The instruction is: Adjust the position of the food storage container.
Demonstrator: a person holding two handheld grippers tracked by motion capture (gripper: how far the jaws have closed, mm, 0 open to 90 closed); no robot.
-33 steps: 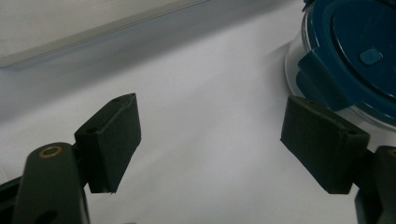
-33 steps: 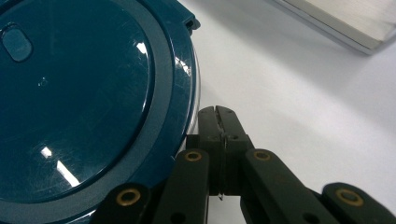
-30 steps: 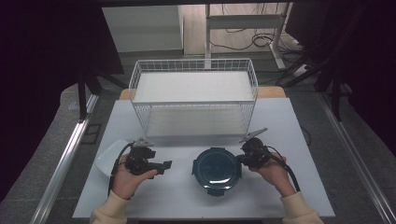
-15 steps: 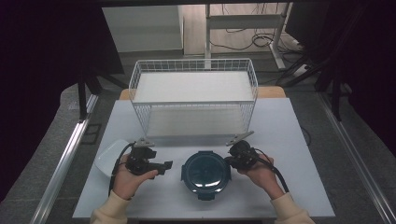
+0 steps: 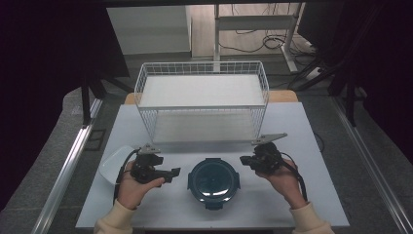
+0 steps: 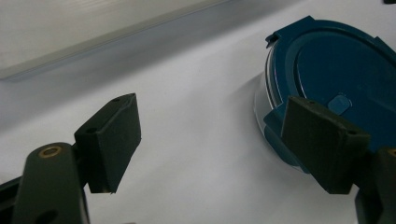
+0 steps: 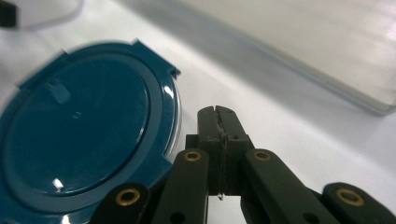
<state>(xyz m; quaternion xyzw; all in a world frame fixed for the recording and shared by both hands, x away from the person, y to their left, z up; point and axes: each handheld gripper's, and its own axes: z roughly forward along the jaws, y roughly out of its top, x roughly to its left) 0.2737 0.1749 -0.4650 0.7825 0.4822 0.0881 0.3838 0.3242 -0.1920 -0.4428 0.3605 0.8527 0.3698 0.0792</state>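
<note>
the round blue-lidded container (image 5: 214,181) is being flanked by the left gripper (image 5: 171,174), jaws spread empty, and the right gripper (image 5: 245,160), jaws pressed together empty.

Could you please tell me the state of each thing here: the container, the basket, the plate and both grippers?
Container: lid on, upright on the table.
Basket: upright, nothing inside.
Plate: flat on the table, nothing on it.
Left gripper: open, holds nothing.
Right gripper: shut, holds nothing, beside the container.
</note>
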